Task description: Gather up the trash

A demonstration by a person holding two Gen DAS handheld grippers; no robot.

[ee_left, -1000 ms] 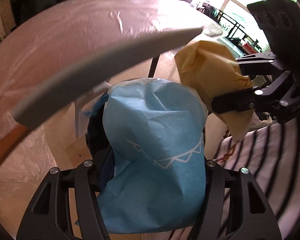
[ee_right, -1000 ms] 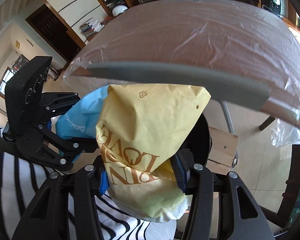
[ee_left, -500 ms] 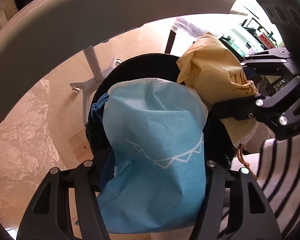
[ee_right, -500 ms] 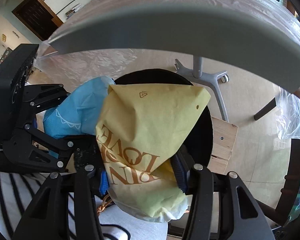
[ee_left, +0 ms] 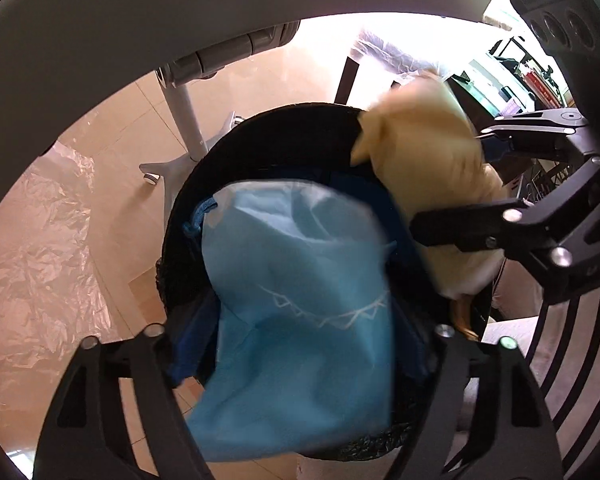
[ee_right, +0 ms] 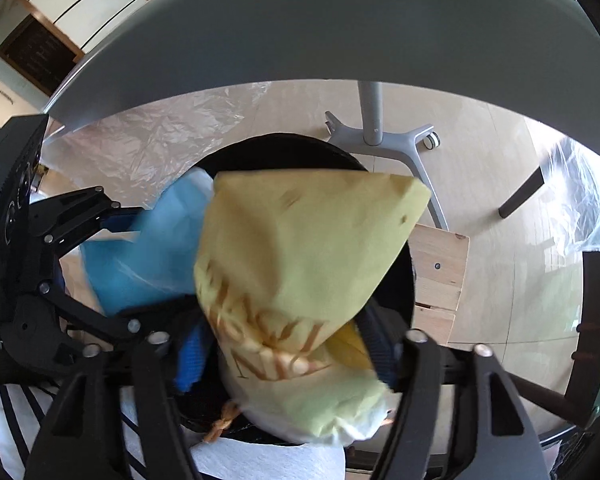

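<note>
A crumpled light-blue non-woven fabric bag with a white zigzag line (ee_left: 300, 288) is gripped between the two black fingers of the left tongs (ee_left: 300, 344), which are closed on its lower part. The bag is held directly above the round opening of a black mesh trash bin (ee_left: 268, 148), whose dark inside is seen behind and around it. In the right wrist view the same blue bag (ee_right: 148, 252) is seen at the left, clamped in the left tongs (ee_right: 140, 268).

A crumpled pale-yellow paper bag with brown lettering (ee_right: 300, 264) is gripped by the right tongs (ee_right: 284, 344), closed on its lower part, with blue pads (ee_right: 190, 360) seen pressed against it. This bag too is held over the black bin (ee_right: 292, 148), just beside the blue bag, at its right. In the left wrist view the yellow bag (ee_left: 428, 168) is blurred and is seen at the upper right, clamped by the right tongs (ee_left: 452, 192).

Above both bags the grey underside of a curved table (ee_right: 340, 28) is seen, carried on a grey pole with a wheeled star-shaped base (ee_right: 384, 136) standing on a beige tiled floor (ee_left: 124, 128). Crinkled clear plastic sheeting (ee_left: 32, 248) lies on the floor at the left. A pale wooden slatted crate (ee_right: 440, 276) is seen just beside the bin.
</note>
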